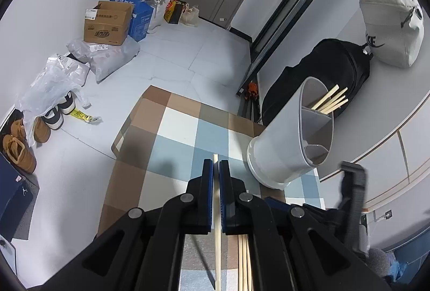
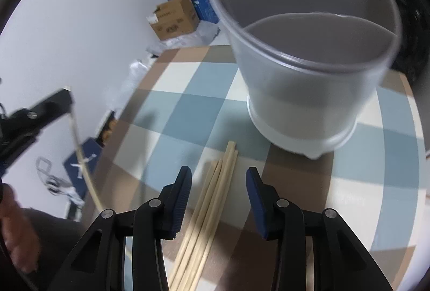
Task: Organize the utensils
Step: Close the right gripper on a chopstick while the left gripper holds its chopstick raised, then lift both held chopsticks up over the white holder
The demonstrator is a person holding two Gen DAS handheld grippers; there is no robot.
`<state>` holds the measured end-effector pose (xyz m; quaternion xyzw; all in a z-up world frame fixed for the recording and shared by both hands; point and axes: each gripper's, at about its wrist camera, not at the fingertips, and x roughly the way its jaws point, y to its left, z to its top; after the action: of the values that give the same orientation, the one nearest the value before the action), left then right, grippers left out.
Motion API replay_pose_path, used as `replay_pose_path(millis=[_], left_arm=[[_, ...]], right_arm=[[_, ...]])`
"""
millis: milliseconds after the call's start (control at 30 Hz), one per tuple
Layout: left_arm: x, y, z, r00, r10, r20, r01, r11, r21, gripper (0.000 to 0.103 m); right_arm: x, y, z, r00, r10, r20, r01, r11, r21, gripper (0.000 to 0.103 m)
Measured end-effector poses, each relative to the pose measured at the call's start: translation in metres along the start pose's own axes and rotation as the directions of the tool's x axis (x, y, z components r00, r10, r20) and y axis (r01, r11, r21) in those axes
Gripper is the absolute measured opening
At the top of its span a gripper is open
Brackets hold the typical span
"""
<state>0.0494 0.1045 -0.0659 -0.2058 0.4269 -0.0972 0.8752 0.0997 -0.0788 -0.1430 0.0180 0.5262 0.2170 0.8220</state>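
Right gripper hangs w/ jaws apart over loose chopsticks on the checked table — should close on one only. Left gripper pinches a chopstick; holder just ahead — drop it in upright.

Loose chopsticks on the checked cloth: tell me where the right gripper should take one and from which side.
Grip the outermost stick of the loose chopsticks near mid-length, from above, pads either side. They lie flat and packed together, so only an edge stick offers room. The right gripper already straddles them, open.
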Motion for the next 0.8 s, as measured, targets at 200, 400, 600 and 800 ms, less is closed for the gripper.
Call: replay_pose_path(millis=[200, 400, 600, 800], left_arm=[[-0.005, 0.007, 0.001, 1.000, -0.012, 0.008, 0.012, 1.000, -0.012, 0.001], [-0.008, 0.012, 0.002, 1.000, -0.022, 0.011, 0.022, 0.999, -0.028, 0.001], [-0.009, 0.012, 0.002, 1.000, -0.024, 0.011, 0.024, 0.999, -0.027, 0.001], [-0.008, 0.010, 0.002, 1.000, -0.019, 0.011, 0.020, 1.000, -0.022, 0.001]], right_arm=[[0.021, 0.005, 0.007, 0.996, -0.083, -0.044, 0.082, 0.996, -0.018, 0.036], [0.021, 0.004, 0.007, 0.991, -0.130, -0.033, 0.130, 0.991, -0.013, 0.009], [0.013, 0.001, 0.006, 0.992, -0.127, -0.011, 0.127, 0.992, 0.011, 0.004], [-0.006, 0.001, 0.007, 0.995, -0.096, 0.042, 0.094, 0.995, 0.041, 0.004]])
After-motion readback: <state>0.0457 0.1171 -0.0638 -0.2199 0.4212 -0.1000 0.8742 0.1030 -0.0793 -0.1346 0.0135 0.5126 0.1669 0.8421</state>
